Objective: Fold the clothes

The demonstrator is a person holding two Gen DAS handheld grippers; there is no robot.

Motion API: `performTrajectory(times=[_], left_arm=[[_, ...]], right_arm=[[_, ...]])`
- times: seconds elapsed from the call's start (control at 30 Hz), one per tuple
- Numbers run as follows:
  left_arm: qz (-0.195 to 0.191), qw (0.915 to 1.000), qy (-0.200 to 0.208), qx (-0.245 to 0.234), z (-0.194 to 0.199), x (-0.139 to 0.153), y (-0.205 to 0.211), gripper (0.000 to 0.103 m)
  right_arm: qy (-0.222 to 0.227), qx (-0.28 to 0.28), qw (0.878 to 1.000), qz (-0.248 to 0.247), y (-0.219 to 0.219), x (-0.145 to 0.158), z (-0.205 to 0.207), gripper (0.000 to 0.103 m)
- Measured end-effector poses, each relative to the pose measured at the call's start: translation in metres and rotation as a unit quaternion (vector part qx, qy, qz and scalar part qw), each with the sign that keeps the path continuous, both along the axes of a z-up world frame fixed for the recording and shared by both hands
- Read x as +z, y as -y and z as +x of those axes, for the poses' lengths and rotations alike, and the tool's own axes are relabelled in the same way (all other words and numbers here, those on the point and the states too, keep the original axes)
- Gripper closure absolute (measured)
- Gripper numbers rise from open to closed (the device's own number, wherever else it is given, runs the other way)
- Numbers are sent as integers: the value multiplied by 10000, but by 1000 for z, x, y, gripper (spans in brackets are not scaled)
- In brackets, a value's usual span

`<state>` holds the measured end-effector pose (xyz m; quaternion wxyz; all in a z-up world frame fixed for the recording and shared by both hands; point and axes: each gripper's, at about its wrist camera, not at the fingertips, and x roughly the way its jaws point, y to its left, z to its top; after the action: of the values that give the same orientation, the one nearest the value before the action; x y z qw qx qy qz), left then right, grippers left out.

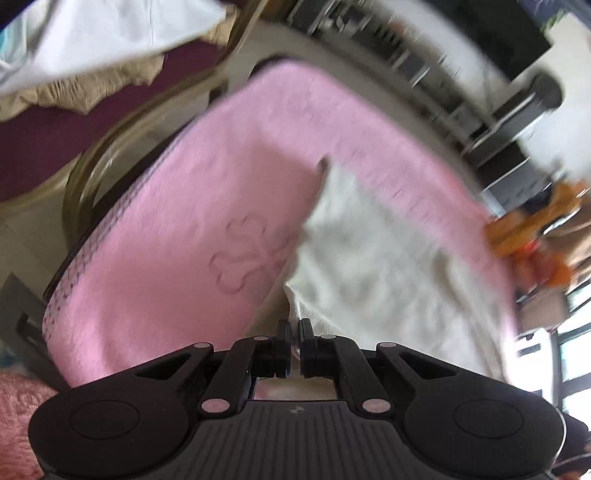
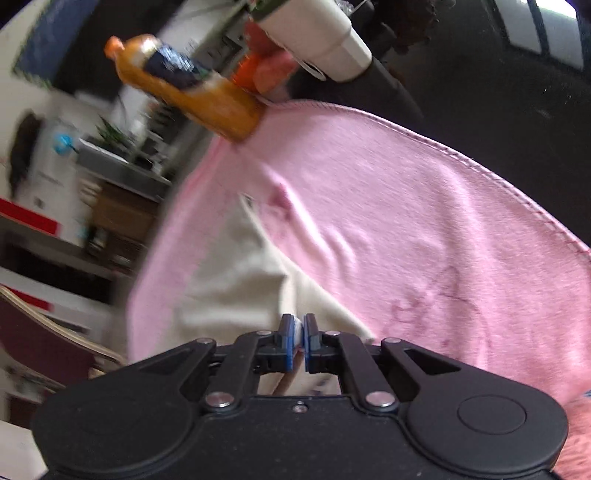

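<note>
The left gripper (image 1: 294, 328) has its black jaws pinched together on the edge of a soft pink terry towel (image 1: 177, 229) with a cream-white reverse side (image 1: 373, 258), and the cloth is stretched away from it over a dark table whose edge (image 1: 55, 273) shows under the towel's near left border. The right gripper (image 2: 299, 326), with blue pads (image 2: 289, 332) on its fingers, is likewise clamped tight on a white bit of the same towel (image 2: 406, 206), whose stitched hem runs along the dark tabletop (image 2: 498, 92). At the towel's far corner stands a blurred orange plastic bottle with a dark label (image 2: 184, 86), with a white cylindrical container (image 2: 317, 33) just beyond it.
</note>
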<state>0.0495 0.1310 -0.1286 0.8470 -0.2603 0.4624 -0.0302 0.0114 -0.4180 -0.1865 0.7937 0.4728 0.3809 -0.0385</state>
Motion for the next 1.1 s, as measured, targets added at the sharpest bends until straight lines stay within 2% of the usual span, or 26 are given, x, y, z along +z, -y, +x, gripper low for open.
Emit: performTrajectory(times=[0.13, 0.4, 0.57, 0.63, 0.67, 0.77, 0.87, 0.97, 1.0, 1.1], left_arm=[[77, 9998, 163, -8, -12, 11, 5, 100], [504, 9984, -156, -227, -28, -3, 13, 100], [1222, 9891, -704, -420, -16, -35, 29, 95], [1542, 9848, -636, -484, -17, -32, 35, 88], [1676, 9829, -590, -488, -18, -28, 37, 88], [1687, 9846, -318, -329, -23, -8, 27, 88], [1509, 9880, 202, -248, -24, 25, 17, 85], [1502, 9850, 791, -322, -15, 59, 20, 83], [1517, 9830, 968, -360, -10, 68, 24, 79], [1594, 9772, 1292, -539, 14, 84, 38, 76]], right_arm=[[71, 21, 10000, 61, 1, 6, -10, 98], [-206, 275, 9988, -359, -5, 5, -27, 98], [-901, 662, 9849, -1323, -24, -2, -12, 97], [-1022, 782, 9777, -1661, -33, -2, -7, 94], [-1042, 814, 9749, -1793, -36, -1, -5, 92], [-732, 691, 9817, -1615, -34, 17, -7, 81], [-369, 548, 9888, -1341, -30, 39, -10, 81], [236, 607, 9872, -1453, -40, 82, 2, 78], [438, 625, 9862, -1472, -43, 94, 7, 76], [1072, 680, 9800, -1531, -54, 126, 29, 75]])
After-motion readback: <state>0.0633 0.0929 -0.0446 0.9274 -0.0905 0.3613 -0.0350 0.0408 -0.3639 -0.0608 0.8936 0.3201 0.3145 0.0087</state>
